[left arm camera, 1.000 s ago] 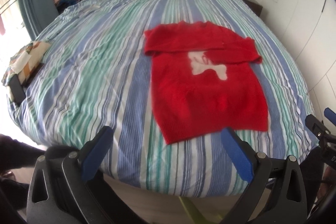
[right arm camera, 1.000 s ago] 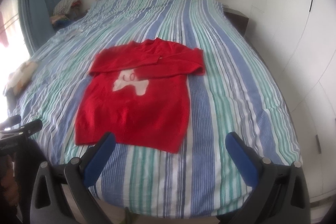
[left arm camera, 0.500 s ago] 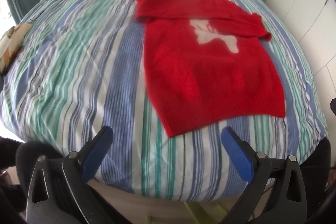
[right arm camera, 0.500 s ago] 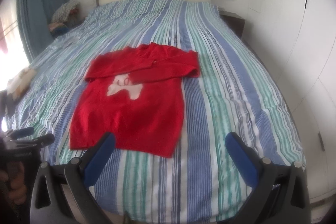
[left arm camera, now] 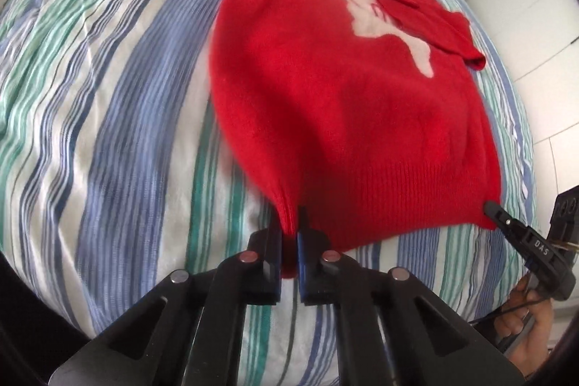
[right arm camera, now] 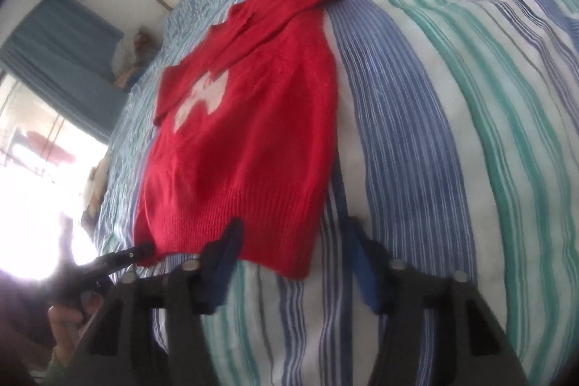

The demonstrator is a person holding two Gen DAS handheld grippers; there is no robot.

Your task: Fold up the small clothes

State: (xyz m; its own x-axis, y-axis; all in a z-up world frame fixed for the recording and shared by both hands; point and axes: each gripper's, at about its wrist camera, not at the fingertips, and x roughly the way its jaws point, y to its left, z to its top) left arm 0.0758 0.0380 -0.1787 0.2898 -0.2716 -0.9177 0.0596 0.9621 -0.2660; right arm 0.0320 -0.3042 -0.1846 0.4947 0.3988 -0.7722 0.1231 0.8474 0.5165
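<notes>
I've brought my left gripper point(left arm camera: 288, 255) down from above the bed and closed it on the sweater's point(left arm camera: 347, 104) hem corner; my right gripper point(right arm camera: 293, 263) has dropped to the other corner, jaws apart.

One marking could be read. The white letters "DAS" were printed on the black finger of the right gripper point(left arm camera: 489, 209), seen at the right edge of the left wrist view, close to its hinge. A similar white marking was seen on the finger of the left gripper point(right arm camera: 143, 248) in the right wrist view, but was too blurred to be read. The pale figure on the red sweater point(left arm camera: 347, 104) carried red marks that could not be made out as letters.
</notes>
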